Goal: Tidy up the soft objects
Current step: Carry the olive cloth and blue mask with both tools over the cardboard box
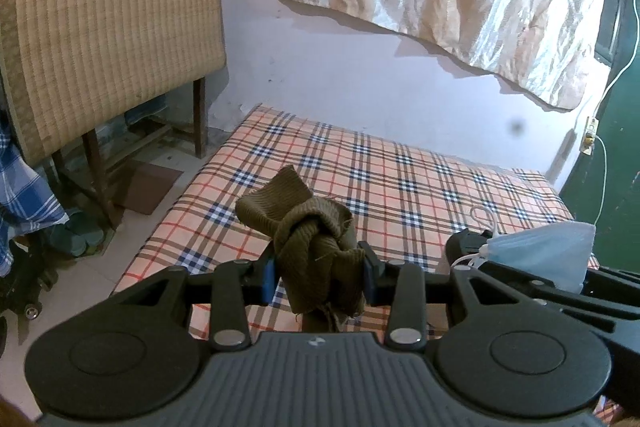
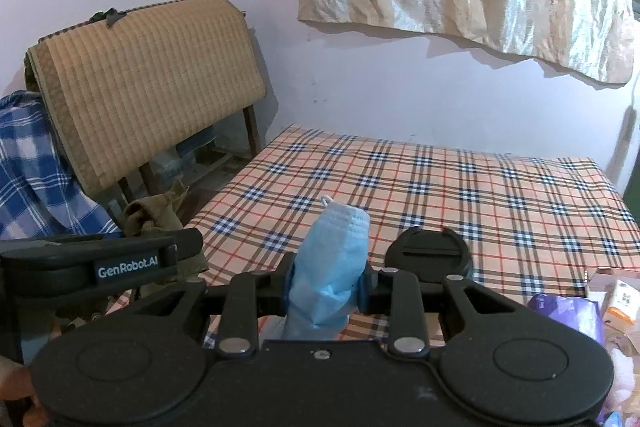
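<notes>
Above the near edge of the bed (image 1: pixel 400 179), with its checked sheet, both tongs are loaded and held side by side. The left tongs (image 1: pixel 320 273) are closed on a knotted olive-brown knit cloth (image 1: pixel 316 247), gripped around the knot so that one end stands up and frayed ends hang below the blue pads. The right tongs (image 2: pixel 326 285) are pinched tight on a folded light-blue face mask (image 2: pixel 334 259), which stands upright between the pads with its white ear loop showing at the top. From the left view the mask pokes out at the right, near the bed's right edge; from the right view the cloth sits at the left, by the bed's left edge, just beside the floor. A round black lid (image 2: pixel 428 251) rests on the sheet beyond the right tongs, and a clutter of packets (image 2: pixel 612 299) lies at the near right corner. The step in hand looks like carrying: both soft things are lifted clear of the sheet and neither has been set down. Where they belong is not visible, so the next move calls for picking a spot, most likely bare sheet toward the middle of the bed, lowering each piece, then letting go without snagging the loose ear loop or the frayed threads.
</notes>
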